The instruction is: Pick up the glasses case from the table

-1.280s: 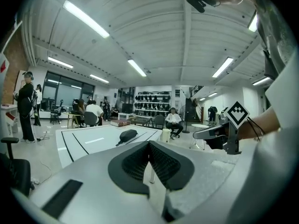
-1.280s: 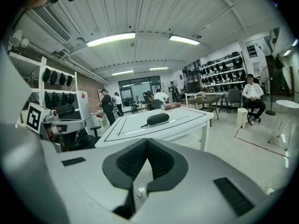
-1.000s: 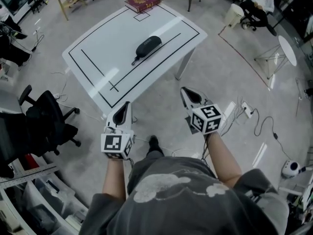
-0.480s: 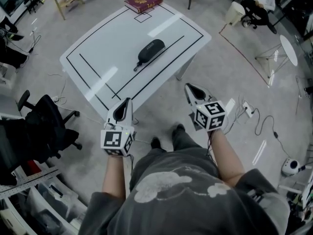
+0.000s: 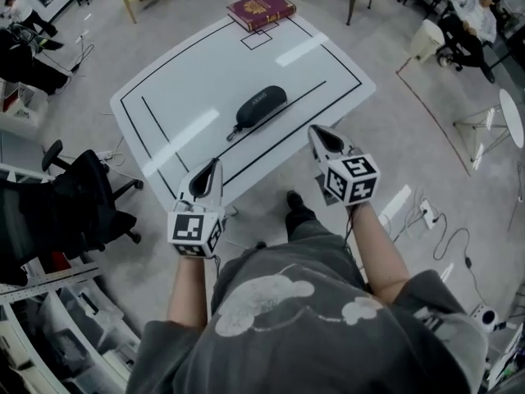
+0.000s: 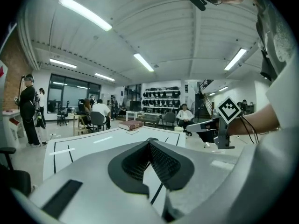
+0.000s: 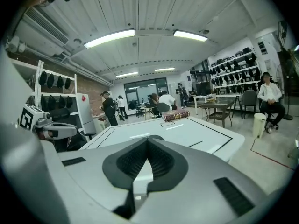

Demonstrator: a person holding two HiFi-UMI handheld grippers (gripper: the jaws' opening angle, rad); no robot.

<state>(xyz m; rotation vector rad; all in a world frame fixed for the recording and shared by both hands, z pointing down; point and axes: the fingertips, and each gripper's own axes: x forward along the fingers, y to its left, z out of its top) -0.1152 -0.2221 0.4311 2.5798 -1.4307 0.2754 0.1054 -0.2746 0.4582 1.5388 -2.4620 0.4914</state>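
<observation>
The black glasses case [image 5: 261,107] lies mid-table on the white table [image 5: 180,97], which is marked with black lines. It has a short strap trailing toward the near edge. My left gripper [image 5: 216,163] is shut and empty, its tips just over the table's near edge, short of the case. My right gripper [image 5: 314,130] is also shut and empty, at the near right edge, to the right of the case. In the left gripper view the jaws [image 6: 149,140] meet at the tip and largely hide the case. The right gripper view [image 7: 148,138] shows the same.
A dark red book [image 5: 261,9] lies at the table's far end, also seen as the book [image 7: 175,115]. A black office chair [image 5: 78,208] stands left of the table. A white bin [image 5: 426,38] and floor cables [image 5: 447,232] are to the right. People sit farther off.
The person has stepped toward the table, and both grippers have moved forward from above the floor to its near edge. Both jaws have stayed shut.
</observation>
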